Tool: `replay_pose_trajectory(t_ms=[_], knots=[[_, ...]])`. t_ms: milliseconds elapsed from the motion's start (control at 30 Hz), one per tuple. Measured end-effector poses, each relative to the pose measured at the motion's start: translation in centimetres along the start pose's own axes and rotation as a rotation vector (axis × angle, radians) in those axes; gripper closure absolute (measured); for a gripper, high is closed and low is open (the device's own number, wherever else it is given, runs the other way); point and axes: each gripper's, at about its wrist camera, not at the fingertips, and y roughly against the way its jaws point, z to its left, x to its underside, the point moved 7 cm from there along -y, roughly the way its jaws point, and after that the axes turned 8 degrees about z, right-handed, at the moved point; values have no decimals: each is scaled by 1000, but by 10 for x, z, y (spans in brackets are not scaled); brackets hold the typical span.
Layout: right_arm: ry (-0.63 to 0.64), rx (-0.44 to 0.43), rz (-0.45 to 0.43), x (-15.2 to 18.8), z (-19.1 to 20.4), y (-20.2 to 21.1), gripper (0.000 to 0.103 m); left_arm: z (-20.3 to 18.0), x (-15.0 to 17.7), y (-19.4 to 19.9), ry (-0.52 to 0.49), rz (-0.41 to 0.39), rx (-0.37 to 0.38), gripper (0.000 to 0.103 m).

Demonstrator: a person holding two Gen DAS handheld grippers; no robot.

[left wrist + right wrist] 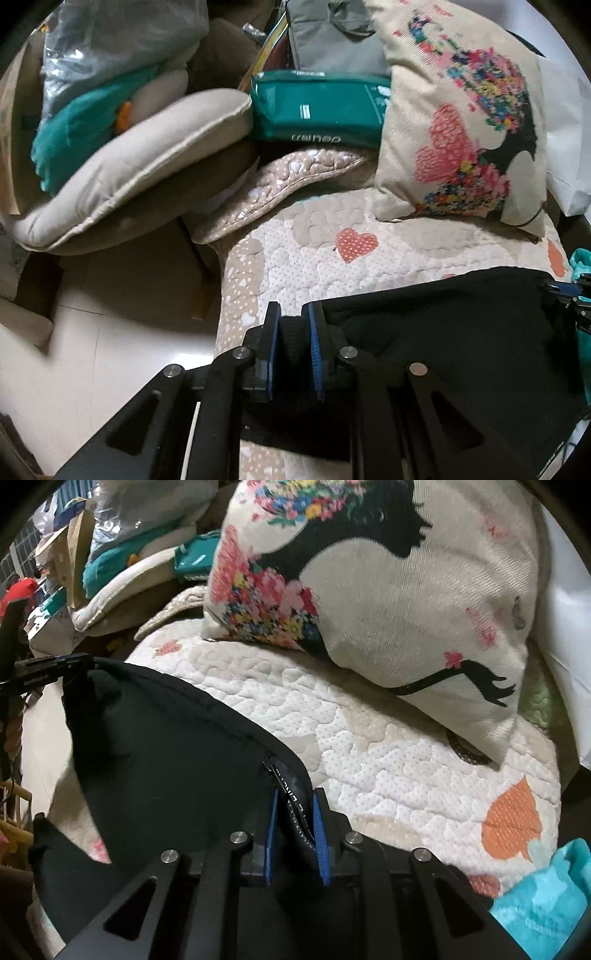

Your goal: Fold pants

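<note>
the left hand-held gripper (294, 325) pinches a bunched bit of the black pants (461, 332) between its blue pads (317, 343). the pads press on the cloth from both sides. the right hand-held gripper (295, 812) pinches the pants (166, 738) too, at a spot with a thick hem and a strip with small white letters. its blue pads (320, 834) squeeze that strip.

the pants hang stretched between the two hand-held grippers. in the left wrist view the other hand-held gripper (565, 295) shows at the far right end of the black cloth. in the right wrist view the other one (55, 666) shows at the far left end. the top edge of the pants runs in a curve from one to the other.

the pants are over the front part of a sofa seat with a quilted cover (406, 236). the cover is cream with hearts on it, and one orange heart (511, 823) is near the right hand-held gripper. a turquoise cloth (543, 897) lies at the front right corner of the seat.

at the back of the seat leans a pillow (461, 122) with flowers and pink hearts. left of it lies a green pack (317, 110). a beige cushion (129, 166) sits at the left edge of the seat, with a clear plastic bag (122, 40) behind it. the pale floor (110, 350) is below on the left.
</note>
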Motion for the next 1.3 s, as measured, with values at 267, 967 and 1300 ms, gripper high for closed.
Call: replay_pose_trajectory(t_ms=[267,967,1300], knots=[[27,21,-26,27,24,41,87,-1,27,54,24,-52,-3,88],[88,29,19,166,91,85,90,-15,188,124,110,-47,-2,88],[146,30,89,226,116,78,90,-24,256,116,108,15,-86,88]])
